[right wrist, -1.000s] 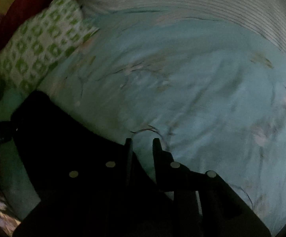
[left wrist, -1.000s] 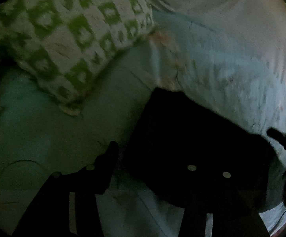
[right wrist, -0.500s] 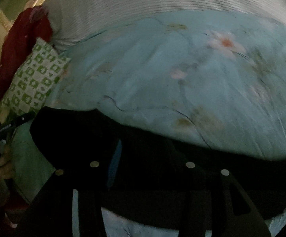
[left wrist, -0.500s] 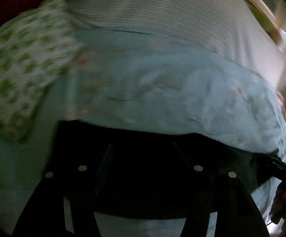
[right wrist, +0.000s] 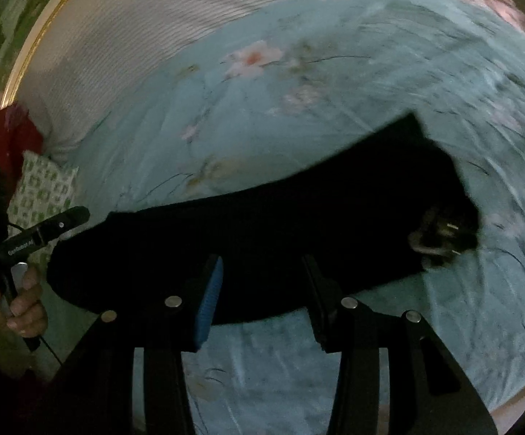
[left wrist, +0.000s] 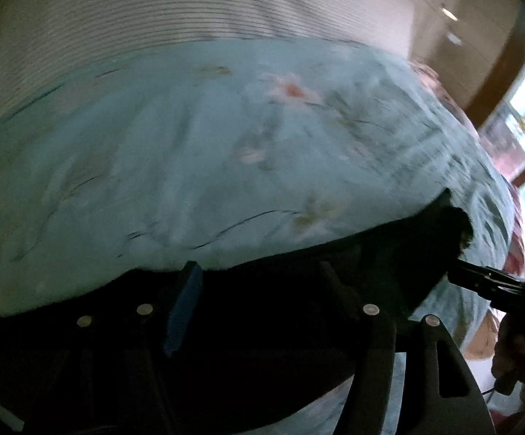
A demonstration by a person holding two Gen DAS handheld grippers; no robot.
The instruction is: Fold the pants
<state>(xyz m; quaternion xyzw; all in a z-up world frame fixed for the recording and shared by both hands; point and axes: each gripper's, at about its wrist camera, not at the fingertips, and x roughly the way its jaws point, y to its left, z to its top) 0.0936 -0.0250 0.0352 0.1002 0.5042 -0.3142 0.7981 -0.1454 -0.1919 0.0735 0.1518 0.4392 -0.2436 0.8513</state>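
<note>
Across the lower middle of both views, the black pants (right wrist: 298, 224) lie on the floral bedsheet (right wrist: 298, 108). The left gripper (left wrist: 262, 290) jaws are opening, empty; the right gripper (right wrist: 262, 275) jaws stand parted, empty.

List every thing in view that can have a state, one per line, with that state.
black pants: spread flat on the bed, not fully folded, belt end at the right in the right wrist view.
left gripper: jaws opening over the pants, nothing pinched.
right gripper: jaws apart above the pants, nothing pinched.
floral bedspread: spread out, lightly creased.
green patterned pillow: lying at the bed's edge.
</note>
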